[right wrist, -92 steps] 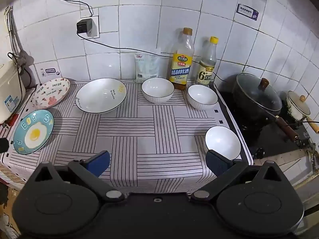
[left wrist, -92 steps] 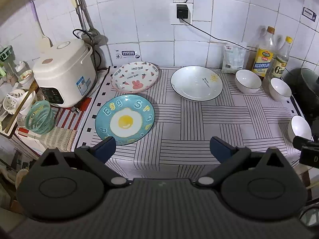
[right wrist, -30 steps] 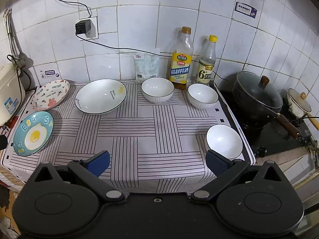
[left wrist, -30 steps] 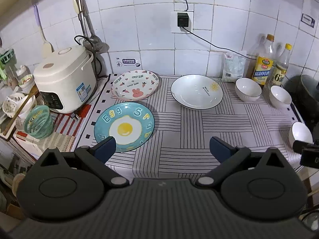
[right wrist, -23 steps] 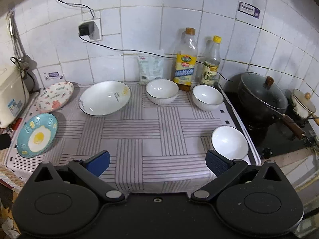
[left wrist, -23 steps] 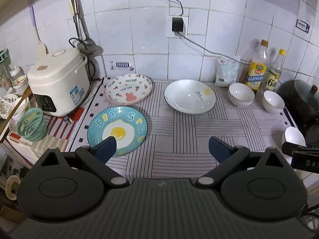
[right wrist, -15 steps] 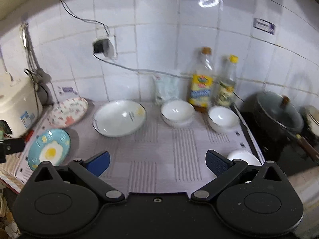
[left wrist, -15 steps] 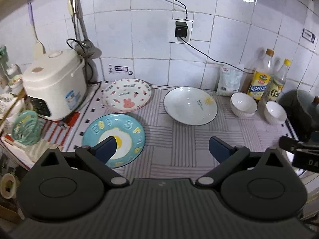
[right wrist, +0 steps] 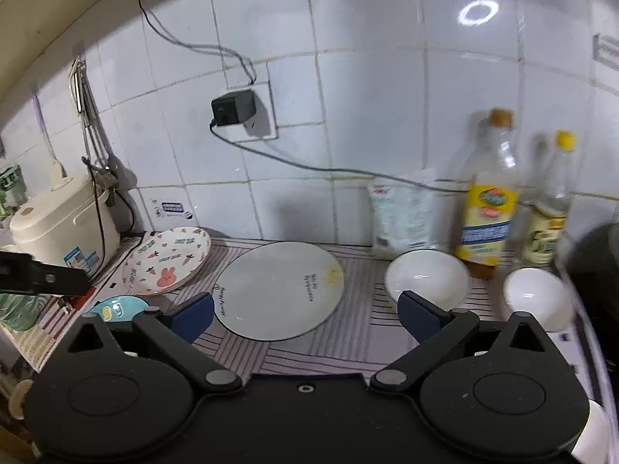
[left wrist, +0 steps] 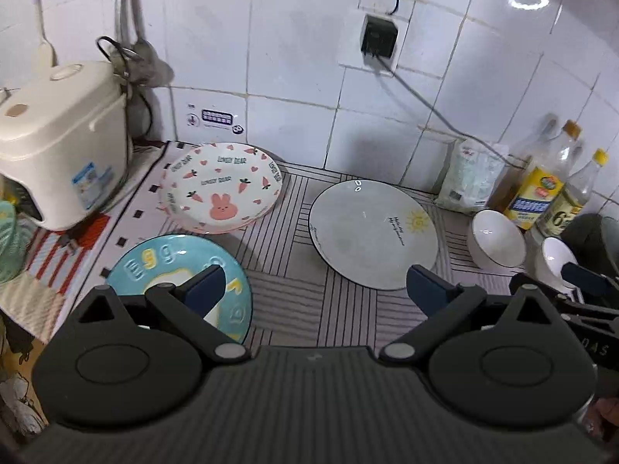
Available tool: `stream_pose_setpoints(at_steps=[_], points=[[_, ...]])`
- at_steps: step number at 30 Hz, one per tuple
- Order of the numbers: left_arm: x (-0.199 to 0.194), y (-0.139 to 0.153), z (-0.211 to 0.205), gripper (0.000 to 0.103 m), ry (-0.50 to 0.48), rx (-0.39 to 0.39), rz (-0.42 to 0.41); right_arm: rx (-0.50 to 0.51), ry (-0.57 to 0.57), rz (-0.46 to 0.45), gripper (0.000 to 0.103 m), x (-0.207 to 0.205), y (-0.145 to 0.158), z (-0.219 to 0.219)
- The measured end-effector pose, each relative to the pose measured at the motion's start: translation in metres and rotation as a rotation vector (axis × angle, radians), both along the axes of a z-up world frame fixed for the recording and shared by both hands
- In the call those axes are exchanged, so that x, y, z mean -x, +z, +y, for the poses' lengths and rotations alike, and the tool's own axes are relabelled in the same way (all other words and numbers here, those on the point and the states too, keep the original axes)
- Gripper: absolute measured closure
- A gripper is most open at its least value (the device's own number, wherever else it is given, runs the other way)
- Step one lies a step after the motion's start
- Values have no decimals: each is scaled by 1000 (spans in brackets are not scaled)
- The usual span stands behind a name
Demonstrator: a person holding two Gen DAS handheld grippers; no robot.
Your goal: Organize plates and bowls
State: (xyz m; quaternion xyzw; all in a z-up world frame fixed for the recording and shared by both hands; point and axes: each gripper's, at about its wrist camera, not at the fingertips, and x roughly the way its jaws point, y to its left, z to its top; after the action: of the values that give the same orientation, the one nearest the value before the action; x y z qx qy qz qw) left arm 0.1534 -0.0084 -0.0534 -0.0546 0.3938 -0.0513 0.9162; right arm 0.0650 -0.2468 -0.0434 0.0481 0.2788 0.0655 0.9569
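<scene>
On the striped counter cloth lie a blue egg plate (left wrist: 154, 266), a pink rabbit plate (left wrist: 220, 191) behind it, and a white sun plate (left wrist: 373, 234) in the middle. Two white bowls (left wrist: 497, 239) (left wrist: 555, 257) stand at the right by the bottles. My left gripper (left wrist: 313, 290) is open and empty, low over the counter, its left finger over the egg plate. My right gripper (right wrist: 305, 315) is open and empty, near the front of the white sun plate (right wrist: 278, 290), with the bowls (right wrist: 427, 278) (right wrist: 539, 297) to its right. The third bowl is hidden.
A white rice cooker (left wrist: 58, 143) stands at the left with a green basket (left wrist: 7, 243) beside it. Two bottles (right wrist: 489, 197) (right wrist: 549, 208) and a white bag (right wrist: 402, 212) stand against the tiled wall. A dark pot (right wrist: 597, 259) is at far right. A cable runs from the wall plug (right wrist: 234, 108).
Both grippers have moved forward and lower toward the counter; the plates now look larger. The right gripper has swung left, so the front bowl has left its view. Both stay open.
</scene>
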Motion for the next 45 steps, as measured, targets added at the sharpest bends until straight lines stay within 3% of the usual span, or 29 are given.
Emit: stream_pose_setpoints(at_steps=[7,14,18,22,25,28,29,33,38,40,45], points=[[-49,-51,-22,2,-61,59,15,10,78,35,13,-56,-52,-3],[-93,-93,-38,3,-60,8,46,-43,83,115,23,-100,-101,-11],[-115,-112,-41,3,-82,48,68,-83,75,182,26,-122,-127,-14],[-132,-128,-49,4,-74,18,114,-161,46,232,29,-138,-145,-20],[-141,-137,-50,14,-63,2,143,-227,36,264,54,-151,-155,-25],[-147,-143,-47,38,-31,3,178,-277,26,279,78,-159,-160,-32],[-148,-146,-46,46,-24,7,190,-302,34,284,82,-160,-161,-34],[-148,-155,-42,70,11,12,218,-301,46,291,81,-160,-162,-34],[-148,-157,-40,71,45,61,214,-314,71,302,82,-165,-163,-36],[-149,-156,-43,77,48,70,214,-306,80,302,81,-167,-163,-36],[-151,-150,-47,78,51,44,239,-260,119,316,80,-171,-158,-33]])
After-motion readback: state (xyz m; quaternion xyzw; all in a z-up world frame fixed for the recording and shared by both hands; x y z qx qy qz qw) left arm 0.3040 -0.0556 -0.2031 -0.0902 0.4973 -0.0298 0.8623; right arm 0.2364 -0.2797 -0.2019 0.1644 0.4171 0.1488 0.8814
